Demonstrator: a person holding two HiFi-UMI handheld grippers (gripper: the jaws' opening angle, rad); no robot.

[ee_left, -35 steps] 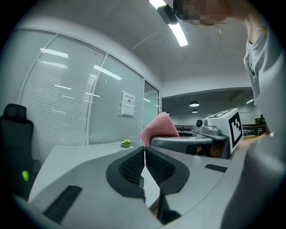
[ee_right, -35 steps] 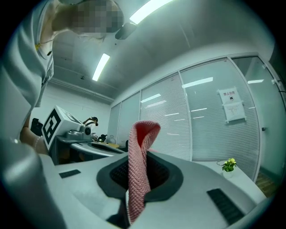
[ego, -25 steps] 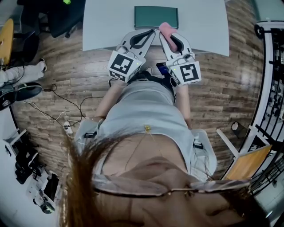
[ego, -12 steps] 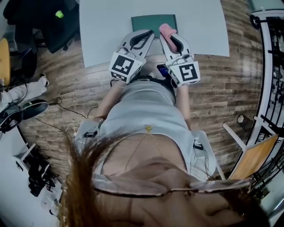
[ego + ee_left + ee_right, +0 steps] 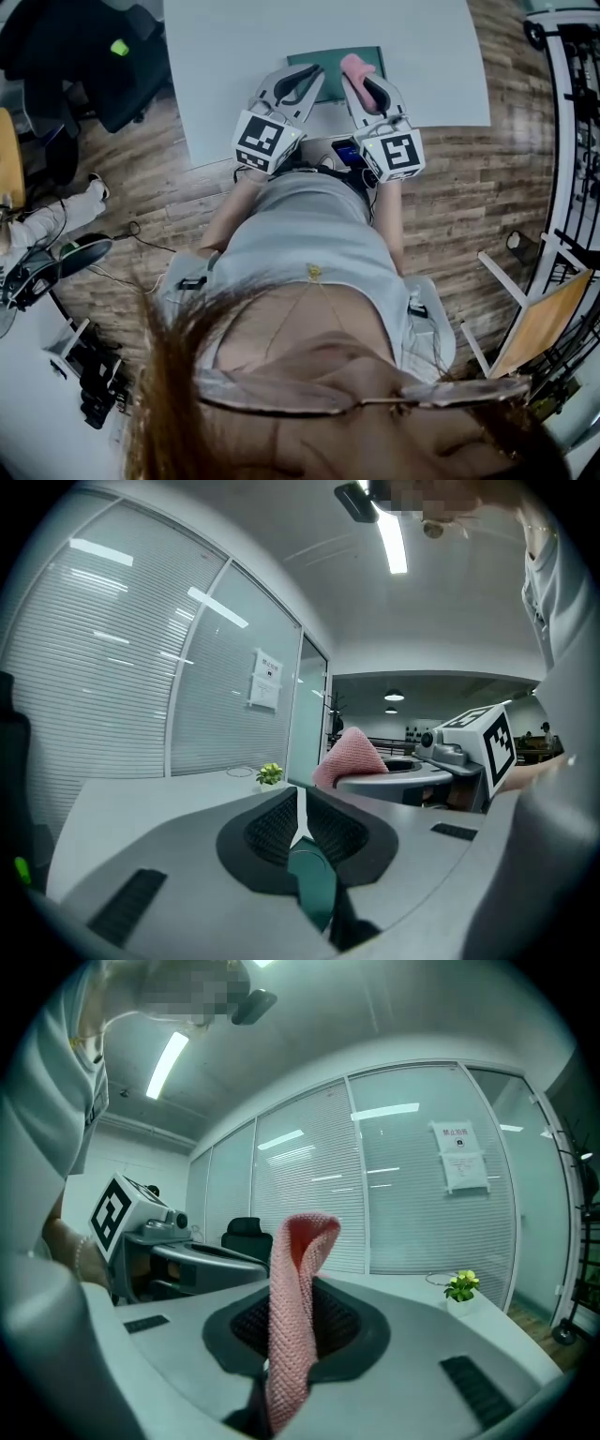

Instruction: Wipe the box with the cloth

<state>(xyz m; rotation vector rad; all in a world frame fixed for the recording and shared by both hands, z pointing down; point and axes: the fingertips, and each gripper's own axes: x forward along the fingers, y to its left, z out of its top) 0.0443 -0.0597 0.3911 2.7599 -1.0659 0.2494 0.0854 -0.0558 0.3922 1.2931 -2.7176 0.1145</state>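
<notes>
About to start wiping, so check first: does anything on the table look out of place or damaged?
Nothing stands out. The green box lies flat on the white table, and the pink cloth is pinched in the right gripper.

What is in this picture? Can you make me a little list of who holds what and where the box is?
Left gripper: fingers together, holding nothing, tip at the box's near edge
Right gripper: fingers shut on the pink cloth, which sticks up
Box: green, lying flat on the white table, just ahead of both grippers
Wiping: cannot tell whether the cloth touches the box
</notes>
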